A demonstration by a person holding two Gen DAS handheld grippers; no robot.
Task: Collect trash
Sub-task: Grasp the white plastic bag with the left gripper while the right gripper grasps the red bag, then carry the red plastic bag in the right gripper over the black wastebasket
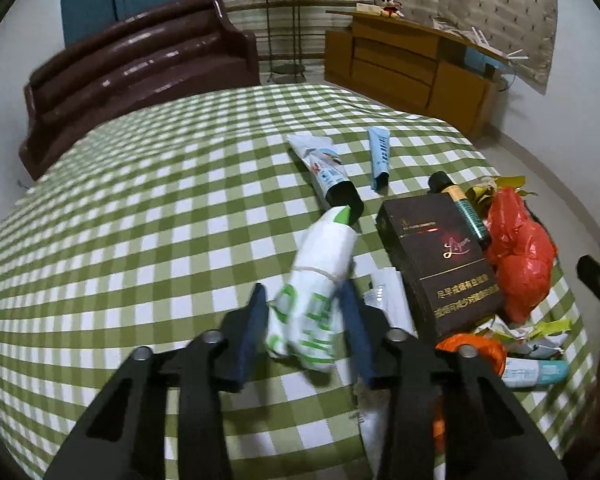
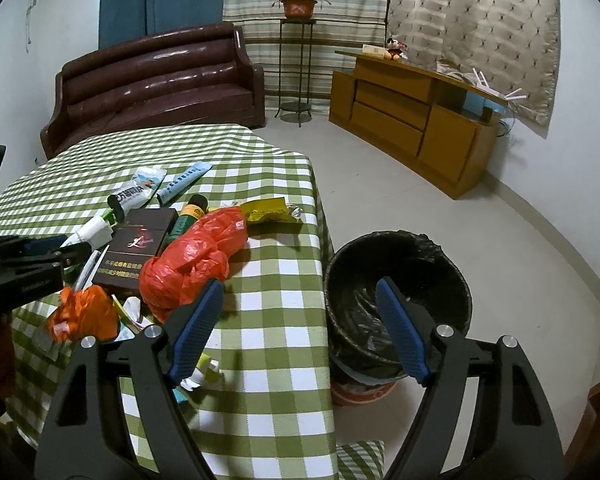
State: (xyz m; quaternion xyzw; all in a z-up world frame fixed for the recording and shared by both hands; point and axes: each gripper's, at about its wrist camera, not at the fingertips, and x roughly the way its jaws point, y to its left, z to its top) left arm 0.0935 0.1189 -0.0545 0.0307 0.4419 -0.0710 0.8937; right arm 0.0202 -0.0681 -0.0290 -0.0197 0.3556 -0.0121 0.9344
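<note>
My left gripper (image 1: pixel 302 304) is shut on a white and green tube (image 1: pixel 320 276), held just above the green checked tablecloth (image 1: pixel 160 220); the tube also shows in the right wrist view (image 2: pixel 90 232). Beside it lie a dark box (image 1: pixel 440 264), a red plastic bag (image 1: pixel 520 252), two toothpaste tubes (image 1: pixel 324 168) and a dark bottle (image 1: pixel 458 200). My right gripper (image 2: pixel 300 328) is open and empty, over the table edge next to the black-lined trash bin (image 2: pixel 396 304). The red bag (image 2: pixel 196 256) lies just left of its left finger.
An orange bag (image 2: pixel 84 312), a yellow wrapper (image 2: pixel 268 210) and small scraps lie on the table. A brown sofa (image 2: pixel 156 84), a plant stand (image 2: pixel 298 68) and a wooden cabinet (image 2: pixel 412 112) stand behind. The bin stands on the floor at the table's right side.
</note>
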